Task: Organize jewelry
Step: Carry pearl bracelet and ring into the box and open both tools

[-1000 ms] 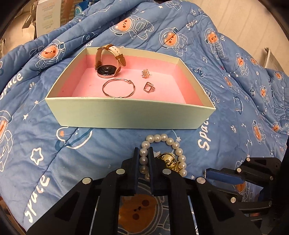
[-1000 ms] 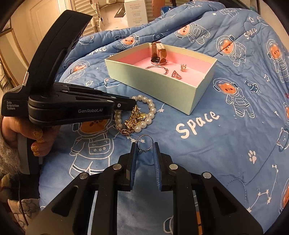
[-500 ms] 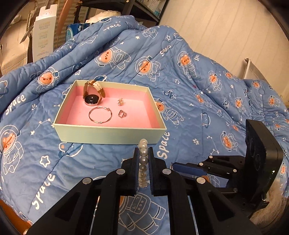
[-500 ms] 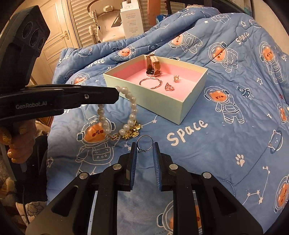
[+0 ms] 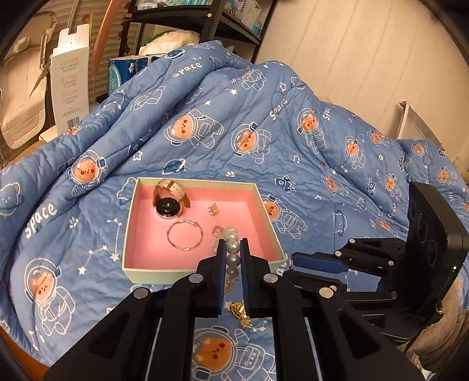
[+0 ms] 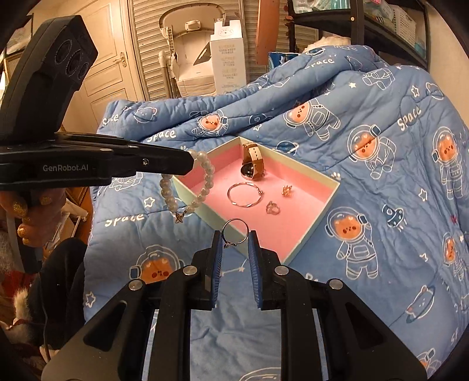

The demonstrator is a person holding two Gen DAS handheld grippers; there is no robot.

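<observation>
My left gripper (image 5: 233,244) is shut on a pearl bracelet (image 5: 232,252) with gold charms and holds it in the air over the near edge of the pink-lined box (image 5: 146,268). In the right wrist view the bracelet (image 6: 187,187) hangs from the left gripper (image 6: 190,159) beside the box's left corner (image 6: 322,211). My right gripper (image 6: 234,239) is shut on a thin silver ring (image 6: 234,231), held above the box's near wall. In the box lie a watch (image 5: 170,202), a hoop bangle (image 5: 184,234), a gold stud (image 5: 212,209) and a ring (image 6: 272,207).
The box sits on a blue astronaut-print quilt (image 5: 263,140) that rises in folds behind it. A white carton (image 5: 70,88), a shelf unit (image 5: 205,17) and a louvred door (image 6: 187,44) stand beyond the bed. The right gripper's body (image 5: 381,263) is close on the right.
Both grippers have risen from the quilt. The pearl bracelet was lifted off the quilt and now hangs over the box edge. The silver ring was carried toward the box.
</observation>
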